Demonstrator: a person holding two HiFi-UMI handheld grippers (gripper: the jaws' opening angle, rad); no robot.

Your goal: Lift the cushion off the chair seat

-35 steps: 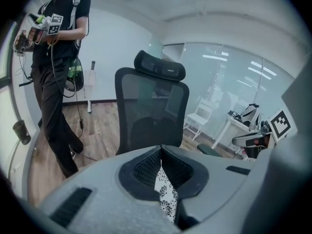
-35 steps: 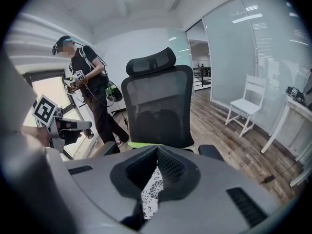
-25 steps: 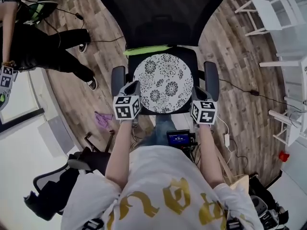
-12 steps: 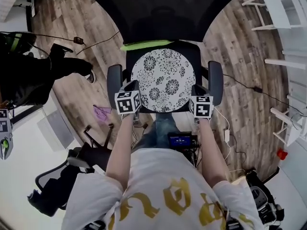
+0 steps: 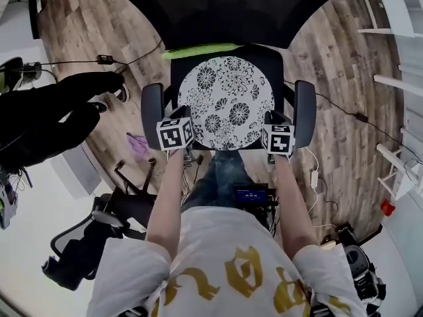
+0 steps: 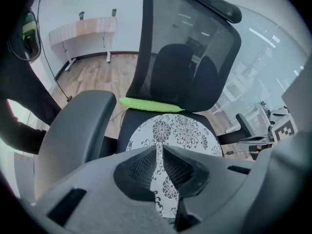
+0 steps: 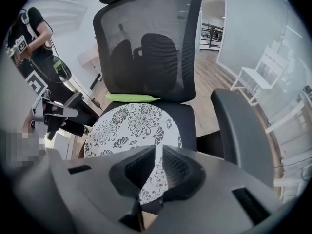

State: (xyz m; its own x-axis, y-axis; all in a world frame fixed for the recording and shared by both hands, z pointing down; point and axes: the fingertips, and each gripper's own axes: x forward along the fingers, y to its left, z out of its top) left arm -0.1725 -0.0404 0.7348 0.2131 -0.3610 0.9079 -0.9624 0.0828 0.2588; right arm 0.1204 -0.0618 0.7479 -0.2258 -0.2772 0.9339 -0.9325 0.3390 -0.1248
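Note:
A round white cushion [image 5: 225,101] with a black flower print lies flat on the seat of a black mesh office chair [image 5: 225,12]. My left gripper [image 5: 184,119] hangs over the cushion's front left edge, beside the left armrest [image 5: 152,107]. My right gripper [image 5: 272,119] hangs over its front right edge, by the right armrest [image 5: 305,111]. Both point steeply down. In the left gripper view the left gripper [image 6: 159,150] is shut, with the cushion [image 6: 180,130] beyond it and nothing held. The right gripper [image 7: 159,152] is also shut and empty above the cushion [image 7: 131,126].
A green strip [image 5: 201,50] lies at the back of the seat. A person in black [image 5: 53,117] stands at the left. White chairs [image 5: 396,5] stand at the right, another dark chair [image 5: 86,243] at the lower left. A purple cloth [image 5: 137,145] lies on the wood floor.
Both grippers have sunk toward the front edge of the seat, still shut. The person in black at the left has shifted.

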